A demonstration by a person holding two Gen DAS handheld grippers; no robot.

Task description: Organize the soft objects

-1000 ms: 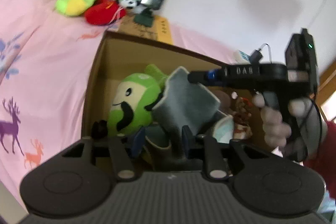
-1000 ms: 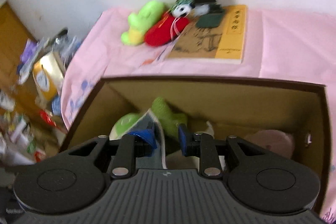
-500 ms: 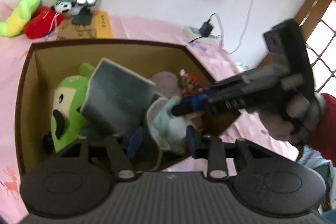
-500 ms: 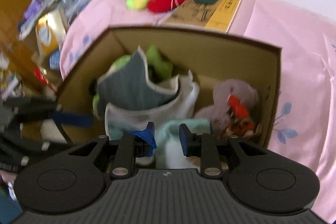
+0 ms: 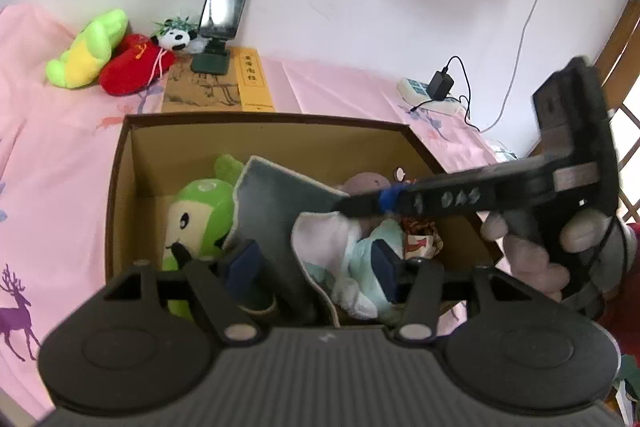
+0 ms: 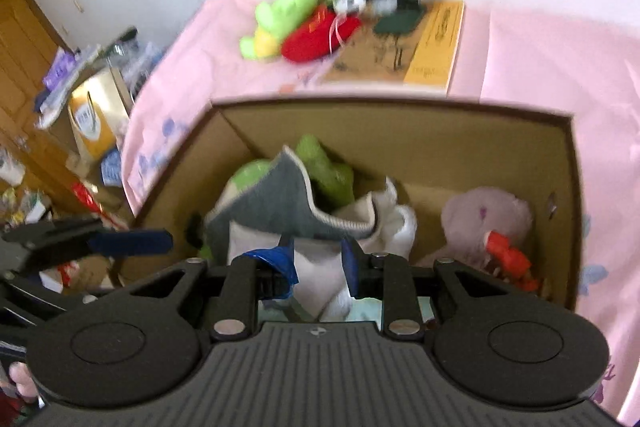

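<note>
Inside the cardboard box (image 5: 132, 163) on the pink sheet (image 5: 52, 147), a grey-and-white cloth (image 5: 280, 195) was seen draped against a green plush toy (image 5: 200, 211), with a pale purple plush (image 6: 488, 215) at the other side. The left gripper (image 5: 316, 263) was held over the cloth; its jaws had just been opening, the fabric lying loosely between them without being pressed. The right gripper (image 6: 320, 263) was closed on the cloth's white fold. More plush toys (image 5: 108, 55) were left beside a phone stand (image 5: 224, 15) near the wall.
</note>
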